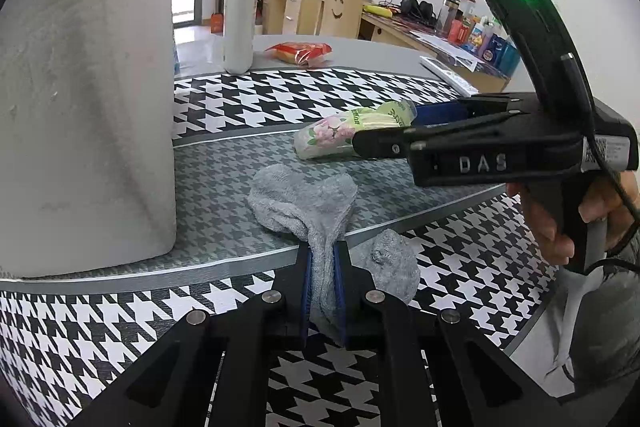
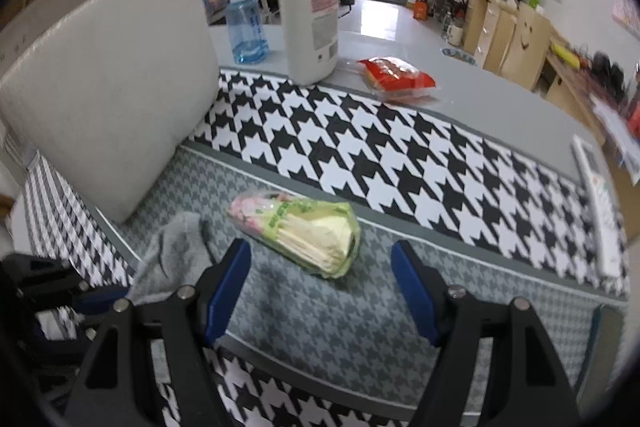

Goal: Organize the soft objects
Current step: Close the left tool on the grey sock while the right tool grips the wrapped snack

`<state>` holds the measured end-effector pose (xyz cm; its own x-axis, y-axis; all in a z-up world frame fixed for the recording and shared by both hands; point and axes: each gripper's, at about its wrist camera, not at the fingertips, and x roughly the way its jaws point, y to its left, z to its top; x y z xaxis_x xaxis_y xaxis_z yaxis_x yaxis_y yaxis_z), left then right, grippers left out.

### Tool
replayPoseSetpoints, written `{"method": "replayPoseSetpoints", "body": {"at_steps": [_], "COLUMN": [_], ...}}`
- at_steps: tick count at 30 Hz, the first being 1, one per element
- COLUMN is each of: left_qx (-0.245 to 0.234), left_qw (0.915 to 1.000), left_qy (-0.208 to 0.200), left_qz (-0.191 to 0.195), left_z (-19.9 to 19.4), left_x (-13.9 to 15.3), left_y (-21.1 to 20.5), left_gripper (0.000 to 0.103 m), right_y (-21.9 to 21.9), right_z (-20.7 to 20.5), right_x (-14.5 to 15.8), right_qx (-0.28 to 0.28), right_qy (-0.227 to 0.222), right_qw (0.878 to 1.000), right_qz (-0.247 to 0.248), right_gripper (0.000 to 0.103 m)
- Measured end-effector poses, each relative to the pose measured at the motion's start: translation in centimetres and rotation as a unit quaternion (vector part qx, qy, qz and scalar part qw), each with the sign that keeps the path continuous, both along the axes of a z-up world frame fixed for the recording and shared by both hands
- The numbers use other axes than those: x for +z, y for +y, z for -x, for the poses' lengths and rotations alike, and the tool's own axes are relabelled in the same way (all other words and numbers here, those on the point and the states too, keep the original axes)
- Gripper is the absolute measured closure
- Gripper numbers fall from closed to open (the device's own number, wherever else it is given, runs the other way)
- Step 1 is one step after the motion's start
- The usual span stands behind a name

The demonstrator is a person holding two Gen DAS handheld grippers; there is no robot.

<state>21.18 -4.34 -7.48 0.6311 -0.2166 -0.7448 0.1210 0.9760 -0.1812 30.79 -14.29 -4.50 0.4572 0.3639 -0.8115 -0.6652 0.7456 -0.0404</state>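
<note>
My left gripper (image 1: 323, 267) is shut on a grey sock (image 1: 304, 199) that lies on the grey houndstooth mat (image 1: 224, 187); the sock's far end spreads out ahead of the fingers. The sock also shows in the right wrist view (image 2: 176, 251). A floral tissue pack (image 2: 296, 231) lies on the mat just ahead of my right gripper (image 2: 320, 259), which is open and empty. In the left wrist view the tissue pack (image 1: 344, 131) sits at the right gripper's tip (image 1: 360, 145). A large white foam block (image 1: 80, 99) stands at the left.
A white pump bottle (image 2: 310, 15) and a blue bottle (image 2: 246, 27) stand at the mat's far edge. A red snack packet (image 2: 394, 77) lies on the grey table (image 2: 500, 115). A white remote (image 2: 600, 203) lies at the right. Desks stand behind.
</note>
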Motion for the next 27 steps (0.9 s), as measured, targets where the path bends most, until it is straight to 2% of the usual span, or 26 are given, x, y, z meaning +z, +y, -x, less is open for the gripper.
{"method": "replayPoseSetpoints", "body": {"at_steps": [3, 6, 14, 17, 19, 22, 27], "left_qx": [0.0, 0.0, 0.003, 0.002, 0.002, 0.002, 0.001], "left_qw": [1.0, 1.0, 0.9999, 0.9999, 0.9999, 0.9998, 0.9998], "left_qy": [0.005, 0.005, 0.009, 0.012, 0.013, 0.014, 0.014], "left_qz": [0.0, 0.001, 0.008, 0.008, 0.011, 0.014, 0.016], "left_z": [0.0, 0.1, 0.7, 0.6, 0.6, 0.5, 0.0], "left_x": [-0.1, -0.1, 0.1, 0.0, 0.0, 0.0, -0.2], "left_y": [0.1, 0.3, 1.0, 0.9, 1.0, 1.0, 1.0], "left_gripper": [0.092, 0.092, 0.092, 0.092, 0.092, 0.092, 0.092], "right_y": [1.0, 1.7, 3.0, 2.9, 2.8, 2.7, 2.0], "right_z": [0.5, 0.8, 0.1, -0.4, -0.5, -0.5, -0.2], "right_x": [0.2, -0.2, -2.3, -2.7, -2.7, -2.5, -2.3], "right_qx": [0.022, 0.042, 0.056, 0.053, 0.055, 0.056, 0.047], "right_qy": [-0.034, -0.05, -0.046, -0.036, -0.025, -0.016, -0.01], "right_qw": [0.999, 0.997, 0.995, 0.996, 0.997, 0.997, 0.998], "right_qz": [0.024, 0.037, 0.066, 0.059, 0.05, 0.047, 0.038], "right_gripper": [0.027, 0.027, 0.027, 0.027, 0.037, 0.046, 0.054]}}
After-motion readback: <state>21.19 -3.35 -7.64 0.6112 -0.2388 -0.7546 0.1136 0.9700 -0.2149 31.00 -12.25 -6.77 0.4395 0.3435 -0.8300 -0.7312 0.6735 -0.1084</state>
